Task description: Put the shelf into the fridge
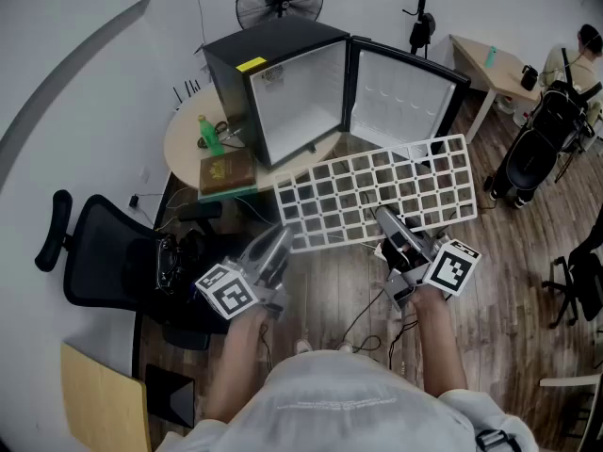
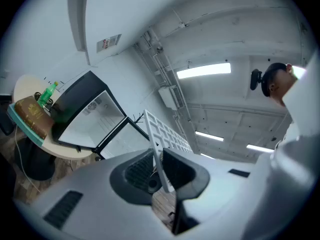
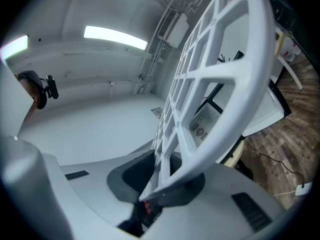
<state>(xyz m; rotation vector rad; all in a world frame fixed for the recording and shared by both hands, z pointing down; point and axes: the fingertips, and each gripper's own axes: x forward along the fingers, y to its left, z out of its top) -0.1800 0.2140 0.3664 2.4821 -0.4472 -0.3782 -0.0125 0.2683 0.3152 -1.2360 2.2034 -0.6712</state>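
The fridge (image 1: 283,83), black with a white cavity, stands on the right side of the round counter (image 1: 184,149) with its door swung fully open. The shelf (image 1: 377,196), a white grid, is held in the air off the counter's front edge, just before the open fridge and outside the cavity. The left gripper (image 1: 273,250) is clamped on the shelf's near left edge. The right gripper (image 1: 388,224) is clamped on the near edge further right. A green bottle (image 1: 209,136) stands upright near the counter's left edge.

Wood floor (image 1: 528,281), white walls (image 1: 94,45), round table (image 1: 184,141)
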